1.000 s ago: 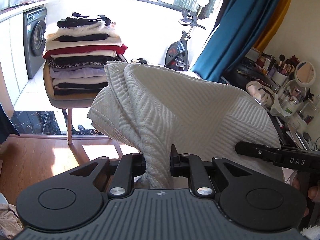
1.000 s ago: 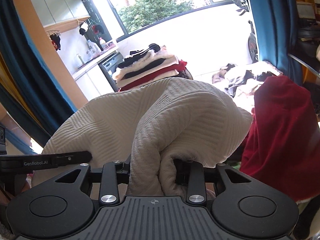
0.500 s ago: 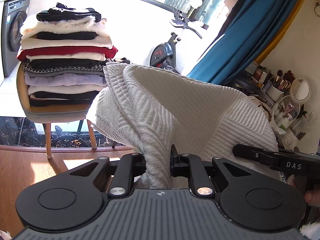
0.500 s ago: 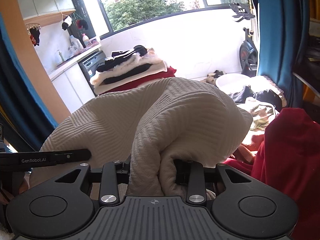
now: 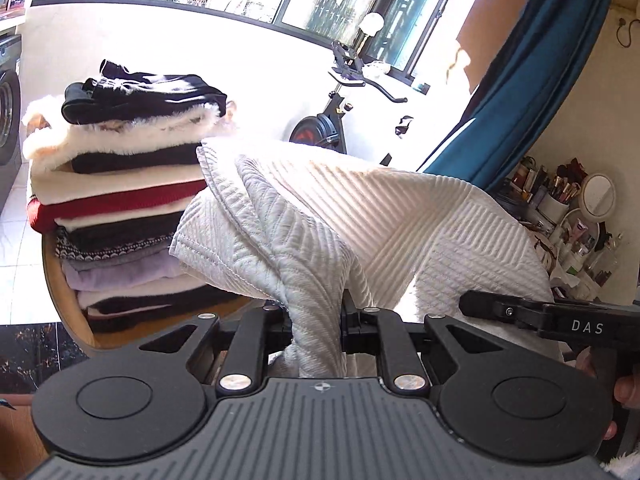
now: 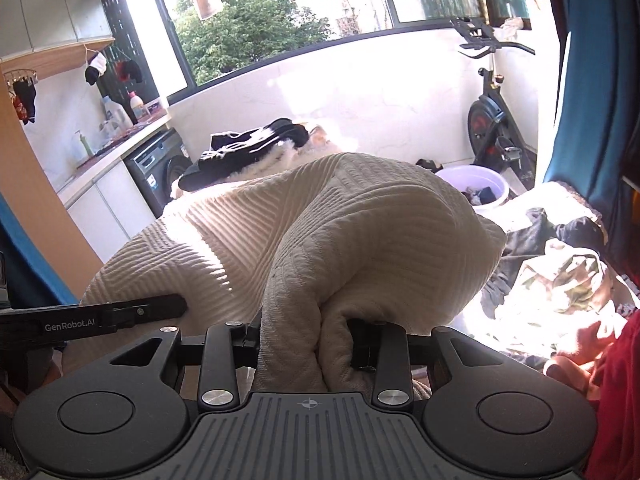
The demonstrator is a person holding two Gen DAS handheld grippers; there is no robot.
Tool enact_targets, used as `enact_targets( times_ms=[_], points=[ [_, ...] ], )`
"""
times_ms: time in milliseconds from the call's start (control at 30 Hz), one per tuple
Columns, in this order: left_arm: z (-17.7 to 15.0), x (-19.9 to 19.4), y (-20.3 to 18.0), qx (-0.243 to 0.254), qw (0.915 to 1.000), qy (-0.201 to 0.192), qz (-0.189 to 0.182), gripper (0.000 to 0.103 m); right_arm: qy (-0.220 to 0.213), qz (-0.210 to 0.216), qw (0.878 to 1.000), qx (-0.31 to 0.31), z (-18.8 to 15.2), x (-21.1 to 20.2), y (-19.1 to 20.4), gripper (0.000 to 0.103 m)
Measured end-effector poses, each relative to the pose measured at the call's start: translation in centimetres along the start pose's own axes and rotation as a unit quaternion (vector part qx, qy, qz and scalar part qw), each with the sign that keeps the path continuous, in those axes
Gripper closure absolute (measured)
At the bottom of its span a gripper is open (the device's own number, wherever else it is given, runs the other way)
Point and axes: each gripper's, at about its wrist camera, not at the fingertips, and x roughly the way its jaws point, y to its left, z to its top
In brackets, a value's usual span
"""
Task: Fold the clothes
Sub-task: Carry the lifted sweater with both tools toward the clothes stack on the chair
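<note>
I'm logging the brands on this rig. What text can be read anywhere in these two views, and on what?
"DAS": on the right hand-held gripper, seen from the left wrist.
"GenRobot.AI": on the left hand-held gripper, seen from the right wrist.
Bottle labels on the counter: too small to read.

The left gripper (image 5: pixel 316 320) clamps a bunched fold of white ribbed knit garment (image 5: pixel 360 220), draped before a stack of folded clothes (image 5: pixel 120 200), apparently on a chair.

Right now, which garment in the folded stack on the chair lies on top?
The black garment with white drawstrings tops the stack, directly on a fluffy white one; the red one sits lower.
</note>
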Motion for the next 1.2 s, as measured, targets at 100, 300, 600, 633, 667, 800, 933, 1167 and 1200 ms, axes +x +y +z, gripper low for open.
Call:
enact_targets(
  times_ms=[100,300,600,633,667,800,933,1167,1200],
  points=[
    [2.2,-0.1,2.7,0.015,0.9998,-0.012,0.002,0.087,-0.010,0.005,1.000,-0.003,2.0,2.7,2.5,0.072],
    [5.8,-0.7,7.7,-0.005,0.9993,-0.037,0.008,0.086,-0.014,0.026,0.999,-0.029,6.9,7.8,6.1,0.072],
    [14.1,-0.3,13.7,-0.008,0.9937,-0.094,0.059,0.086,-0.026,0.085,0.992,-0.088,17.2,16.5,10.0,0.072],
    [15.1,-0.1,14.4,-0.009,0.9926,-0.102,0.065,0.087,-0.028,0.094,0.991,-0.094,18.6,17.4,10.5,0.072],
    [16.2,0.1,15.0,-0.010,0.9913,-0.110,0.071,0.086,-0.031,0.103,0.989,-0.100,20.0,18.3,10.9,0.072],
    [21.2,1.8,17.5,-0.020,0.9864,-0.135,0.093,0.086,-0.045,0.134,0.982,-0.128,26.3,21.9,12.4,0.072],
    [27.1,3.9,19.7,-0.026,0.9797,-0.163,0.113,0.086,-0.057,0.165,0.974,-0.147,33.6,25.7,14.0,0.072],
    [35.6,6.9,23.5,-0.041,0.9652,-0.202,0.161,0.086,-0.077,0.214,0.958,-0.176,45.3,33.5,17.3,0.071],
    [36.6,7.3,24.0,-0.037,0.9637,-0.203,0.169,0.086,-0.078,0.219,0.956,-0.178,46.5,34.8,17.6,0.071]
  ],
)
